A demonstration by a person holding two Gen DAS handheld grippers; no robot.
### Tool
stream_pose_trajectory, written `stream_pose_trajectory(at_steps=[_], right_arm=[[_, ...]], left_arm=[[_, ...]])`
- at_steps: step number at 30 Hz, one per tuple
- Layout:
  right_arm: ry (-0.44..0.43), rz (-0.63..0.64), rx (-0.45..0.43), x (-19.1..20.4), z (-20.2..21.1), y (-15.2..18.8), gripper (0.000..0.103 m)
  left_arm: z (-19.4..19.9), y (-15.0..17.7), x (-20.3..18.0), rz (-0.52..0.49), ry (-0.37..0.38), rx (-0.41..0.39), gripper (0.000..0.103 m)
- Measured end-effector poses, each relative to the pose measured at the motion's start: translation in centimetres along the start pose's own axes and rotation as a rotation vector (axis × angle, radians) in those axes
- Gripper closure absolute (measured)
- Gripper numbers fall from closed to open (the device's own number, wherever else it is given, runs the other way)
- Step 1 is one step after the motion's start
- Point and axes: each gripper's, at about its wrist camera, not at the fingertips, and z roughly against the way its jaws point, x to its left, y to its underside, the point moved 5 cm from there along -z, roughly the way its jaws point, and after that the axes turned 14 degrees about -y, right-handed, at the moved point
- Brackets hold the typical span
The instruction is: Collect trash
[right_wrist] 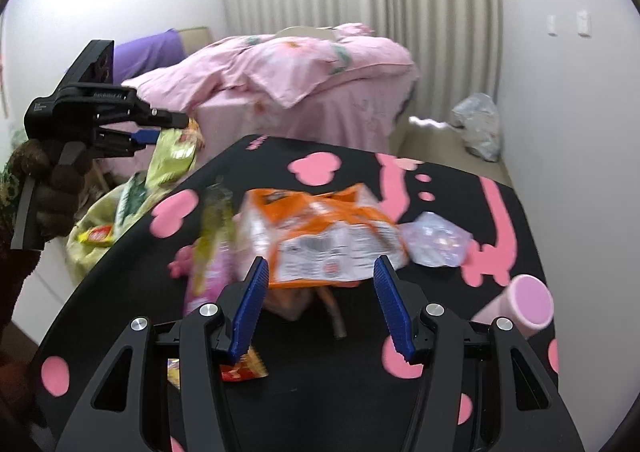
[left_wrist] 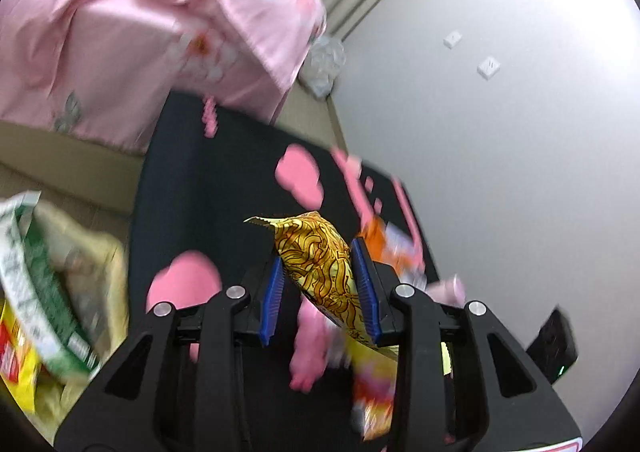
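Your left gripper point(left_wrist: 320, 284) is clamped on a yellow patterned snack wrapper point(left_wrist: 320, 256), held above the black table with pink shapes point(left_wrist: 192, 187) — a yellowish trash bag point(left_wrist: 96, 264) hangs at the table's left edge. Your right gripper point(right_wrist: 320, 300) has its jaws spread wide, empty, just short of the orange packet point(right_wrist: 328, 232) lying on the table; a clear plastic wrapper point(right_wrist: 436, 238) sits beside it, a pink cup point(right_wrist: 528, 302) near the right edge.
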Motion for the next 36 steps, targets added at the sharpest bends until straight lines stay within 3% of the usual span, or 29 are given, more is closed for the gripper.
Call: stream_pose_trajectory(at_steps=[6,11,13,15,20,22,25,28,33,36], right_arm=[[-0.042,0.045,0.057,3.4,-0.8,1.0,0.051],[-0.098,-0.005,0.064,4.4,-2.3,1.2,0.052],[-0.123,-0.042,0.066,4.3,-2.9,1.2,0.060],[-0.168,-0.092,0.083,4.2,-3.4,1.4,0.082],[-0.182,-0.086,0.086,5.0,-1.8,2.0,0.093],[-0.151,-0.075,0.079,5.0,-0.1,2.4,0.093],[-0.090,-0.071,0.071,4.1,2.2,3.1,0.093],[-0.023,-0.068,0.068,3.1,4.0,3.8,0.093],[0.194,0.005,0.139,1.9,5.5,6.4,0.093],[0.198,-0.002,0.190,1.8,4.9,8.2,0.093]], left_arm=[[-0.6,7.9,0.9,-0.180,0.006,0.187,0.071],[0.4,11.8,0.9,-0.313,-0.027,0.211,0.070],[0.6,12.7,0.1,-0.358,-0.006,0.214,0.070],[0.2,13.1,-0.7,-0.398,0.003,0.206,0.070],[-1.0,13.1,-0.9,-0.416,-0.068,0.174,0.066],[-1.1,12.6,-0.3,-0.380,-0.109,0.137,0.064],[0.4,11.5,0.7,-0.344,-0.209,0.013,0.060],[1.9,11.0,1.2,-0.292,-0.224,-0.044,0.053],[2.5,11.6,2.0,-0.215,-0.240,-0.017,0.052],[1.4,12.5,0.9,-0.230,-0.213,0.016,0.052]])
